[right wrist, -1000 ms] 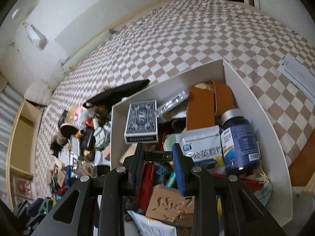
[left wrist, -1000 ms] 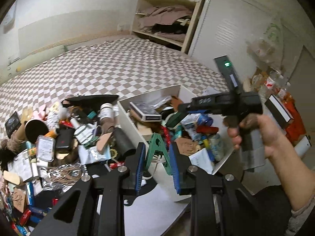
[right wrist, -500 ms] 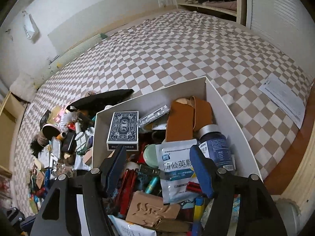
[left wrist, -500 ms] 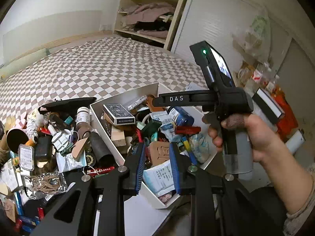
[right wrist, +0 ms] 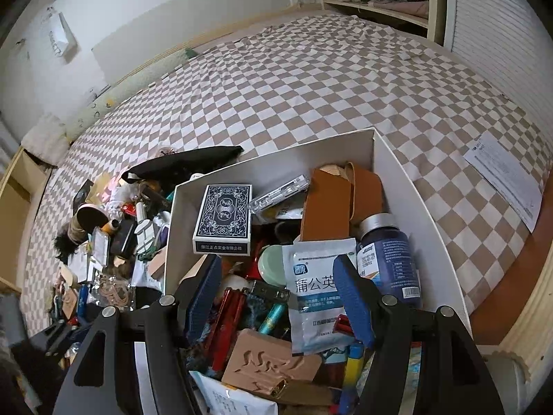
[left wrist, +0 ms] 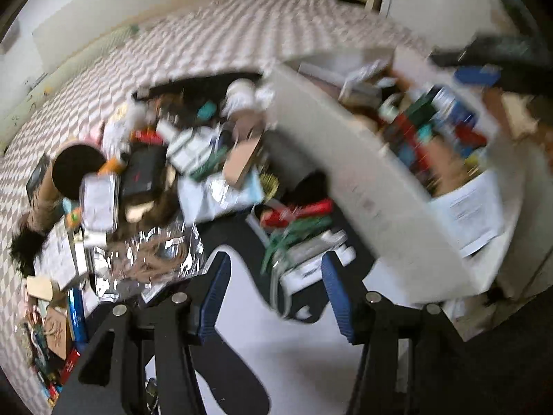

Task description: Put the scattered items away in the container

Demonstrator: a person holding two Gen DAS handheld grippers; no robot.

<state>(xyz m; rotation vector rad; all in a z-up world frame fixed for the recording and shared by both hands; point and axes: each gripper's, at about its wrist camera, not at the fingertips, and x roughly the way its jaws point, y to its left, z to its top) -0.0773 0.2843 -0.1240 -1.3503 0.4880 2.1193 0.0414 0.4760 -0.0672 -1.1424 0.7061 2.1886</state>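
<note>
Found the left gripper pitched steeply down over the clutter on the bed, jaws just swung apart and gripping nothing. Made out what looked like a green clip lying loose ahead of and between them, on top of a white block and just under a red item. Could not tell through the blur whether either pad touched it. Found the container close to the right of those jaws, near wall beside the clip, already heaped close to the rim. Found the right gripper poised over that container's contents, jaws likewise just opened and empty, with a white sachet beneath them. Judged the step in hand to be a pick of the clip by the left. Called for a slower, steadier drop, straddling the clip's thin legs squarely with the pads rather than the block below. Called for closing only with a pad on either side, then a straight lift clear of the red item and neighbouring clutter before swinging right over the wall. Called also for keeping the right jaws out of the drop path. Favoured a release at the end farthest from the right jaws, beyond the sachet, with more wall showing above the contents, to avoid spilling the heap.
</note>
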